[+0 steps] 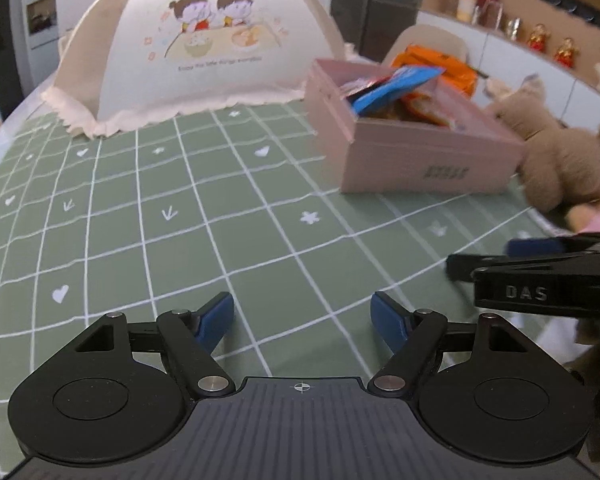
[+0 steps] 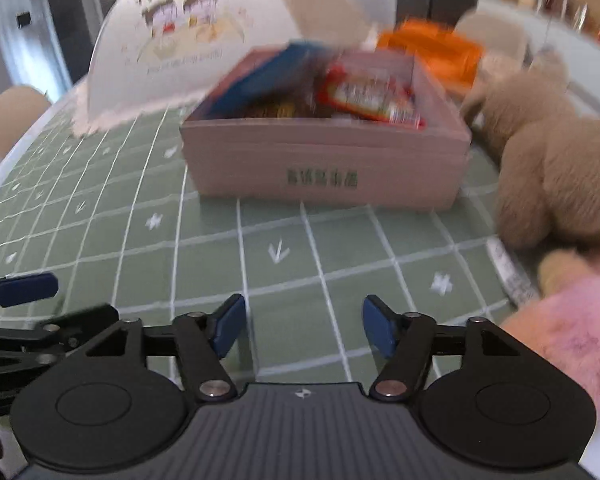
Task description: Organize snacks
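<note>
A pink cardboard box point(image 1: 428, 160) stands on the green checked tablecloth point(image 1: 180, 220), holding several snack packs, among them a blue pack point(image 1: 396, 88) and a red pack point(image 2: 372, 96). The box also shows in the right wrist view point(image 2: 324, 168), blurred. An orange pack point(image 1: 440, 64) lies behind the box. My left gripper point(image 1: 302, 320) is open and empty above the cloth, well short of the box. My right gripper point(image 2: 304, 326) is open and empty, facing the box front. The right gripper also shows at the right edge of the left wrist view point(image 1: 540, 276).
A white and beige dome food cover point(image 1: 204, 52) with a cartoon print stands at the back left. A tan plush toy point(image 1: 560, 160) sits right of the box, with something pink point(image 2: 580, 320) beside it. Chairs point(image 2: 8, 120) stand around the table.
</note>
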The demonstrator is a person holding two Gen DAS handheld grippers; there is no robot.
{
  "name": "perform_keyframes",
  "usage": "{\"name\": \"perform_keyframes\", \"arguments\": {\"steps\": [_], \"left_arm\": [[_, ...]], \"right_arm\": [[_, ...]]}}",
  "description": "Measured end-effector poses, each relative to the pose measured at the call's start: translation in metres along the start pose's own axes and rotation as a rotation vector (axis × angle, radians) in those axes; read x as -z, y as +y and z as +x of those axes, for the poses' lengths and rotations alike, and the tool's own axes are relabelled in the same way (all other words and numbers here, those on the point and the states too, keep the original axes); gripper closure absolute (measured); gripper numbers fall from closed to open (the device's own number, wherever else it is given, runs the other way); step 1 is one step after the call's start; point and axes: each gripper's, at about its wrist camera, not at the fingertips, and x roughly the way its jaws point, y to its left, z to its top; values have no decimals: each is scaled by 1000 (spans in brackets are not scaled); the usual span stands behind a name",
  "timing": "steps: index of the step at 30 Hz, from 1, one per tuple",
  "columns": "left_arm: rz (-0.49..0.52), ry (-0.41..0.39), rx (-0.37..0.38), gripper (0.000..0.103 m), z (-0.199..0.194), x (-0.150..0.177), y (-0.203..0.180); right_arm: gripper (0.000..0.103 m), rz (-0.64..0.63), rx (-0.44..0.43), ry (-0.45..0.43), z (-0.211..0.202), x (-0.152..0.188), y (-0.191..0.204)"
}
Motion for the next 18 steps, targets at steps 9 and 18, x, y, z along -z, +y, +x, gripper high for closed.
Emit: {"name": "perform_keyframes", "arguments": {"steps": [9,18], "left_arm": [[64,-133,-56,10,26,-2,-8],[56,-126,-56,5,32,-7,-7]], "right_arm": [[0,66,68,-112,7,12,-22],[0,67,59,-135,13,13,-21]]}}
